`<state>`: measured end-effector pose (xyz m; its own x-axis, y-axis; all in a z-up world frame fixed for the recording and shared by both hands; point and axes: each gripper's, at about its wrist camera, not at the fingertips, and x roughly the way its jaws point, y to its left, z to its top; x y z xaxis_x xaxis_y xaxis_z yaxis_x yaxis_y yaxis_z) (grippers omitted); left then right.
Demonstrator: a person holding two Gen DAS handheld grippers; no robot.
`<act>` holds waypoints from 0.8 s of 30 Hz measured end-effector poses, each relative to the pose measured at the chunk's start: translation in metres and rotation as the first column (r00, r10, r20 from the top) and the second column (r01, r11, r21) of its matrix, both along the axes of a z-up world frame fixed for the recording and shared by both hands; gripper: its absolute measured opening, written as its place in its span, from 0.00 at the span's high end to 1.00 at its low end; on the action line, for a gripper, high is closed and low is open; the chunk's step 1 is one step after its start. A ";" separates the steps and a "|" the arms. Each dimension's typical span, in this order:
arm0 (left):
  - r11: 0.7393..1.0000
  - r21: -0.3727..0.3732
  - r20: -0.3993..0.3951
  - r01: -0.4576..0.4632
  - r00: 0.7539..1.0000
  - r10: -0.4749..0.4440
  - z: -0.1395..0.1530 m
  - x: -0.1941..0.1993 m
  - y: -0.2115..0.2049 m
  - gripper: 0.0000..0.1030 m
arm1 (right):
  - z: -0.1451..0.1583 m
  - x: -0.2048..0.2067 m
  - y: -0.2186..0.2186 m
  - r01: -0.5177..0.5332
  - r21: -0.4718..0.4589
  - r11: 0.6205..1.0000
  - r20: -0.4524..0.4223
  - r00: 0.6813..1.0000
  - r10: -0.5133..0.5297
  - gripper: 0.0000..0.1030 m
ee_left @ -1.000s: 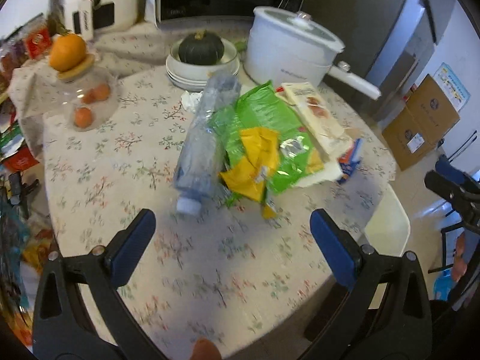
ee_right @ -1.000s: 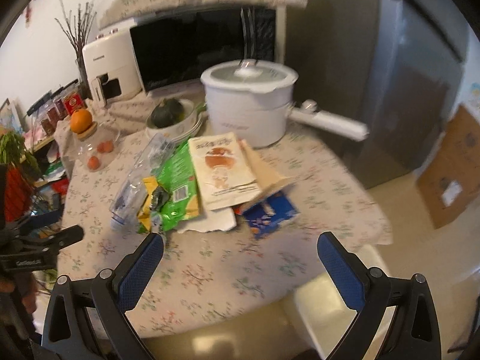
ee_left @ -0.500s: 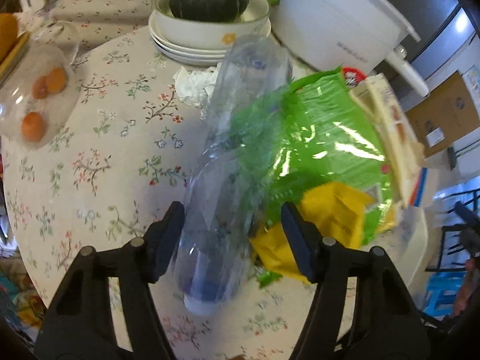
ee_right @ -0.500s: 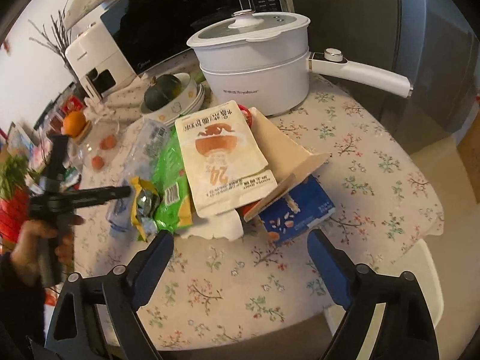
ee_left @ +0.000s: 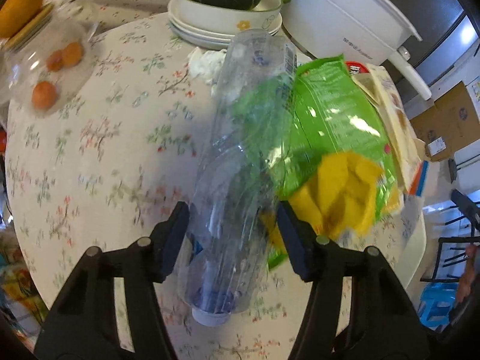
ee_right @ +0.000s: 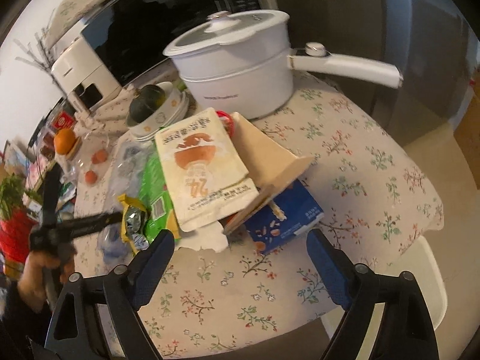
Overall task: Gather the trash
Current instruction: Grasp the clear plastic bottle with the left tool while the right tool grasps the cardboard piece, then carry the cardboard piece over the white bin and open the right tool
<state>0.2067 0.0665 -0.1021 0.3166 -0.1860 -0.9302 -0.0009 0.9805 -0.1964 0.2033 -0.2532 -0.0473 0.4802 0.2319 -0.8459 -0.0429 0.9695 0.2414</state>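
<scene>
Closing around the clear plastic bottle [ee_left: 237, 180] lying on the bench [ee_left: 99, 156], the left gripper [ee_left: 232, 234], earlier wide open above it, is shown nearly gripping; the right gripper [ee_right: 240, 258] is narrowing, empty.

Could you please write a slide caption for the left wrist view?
Left gripper closing around an empty plastic bottle lying beside a green bag.

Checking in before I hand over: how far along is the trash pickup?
Nothing looks collected yet. In hand: the left claw is closing around the clear plastic bottle. The right claw hangs empty, closing. Left on the table: green wrapper, beige pouch, blue carton.
</scene>
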 end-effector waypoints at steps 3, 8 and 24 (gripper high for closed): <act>0.999 -0.029 0.018 -0.015 1.000 0.015 0.011 -0.032 0.008 0.40 | -0.009 0.004 -0.010 0.043 0.047 0.998 -0.021 0.999 -0.042 0.22; 0.997 -0.072 0.084 -0.036 0.996 0.042 0.029 -0.089 0.022 0.40 | -0.029 0.016 -0.015 0.092 0.174 0.980 -0.057 0.995 -0.084 0.32; 0.985 -0.167 0.168 -0.052 0.983 0.080 0.046 -0.099 0.028 0.40 | -0.024 0.018 -0.006 0.131 0.123 0.984 0.019 0.991 -0.135 0.96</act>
<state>0.1076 0.0948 -0.0566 0.4870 -0.3018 -0.8196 -0.0169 0.9350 -0.3543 0.2213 -0.2589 -0.0709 0.5358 0.2646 -0.8018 0.0764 0.9305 0.3582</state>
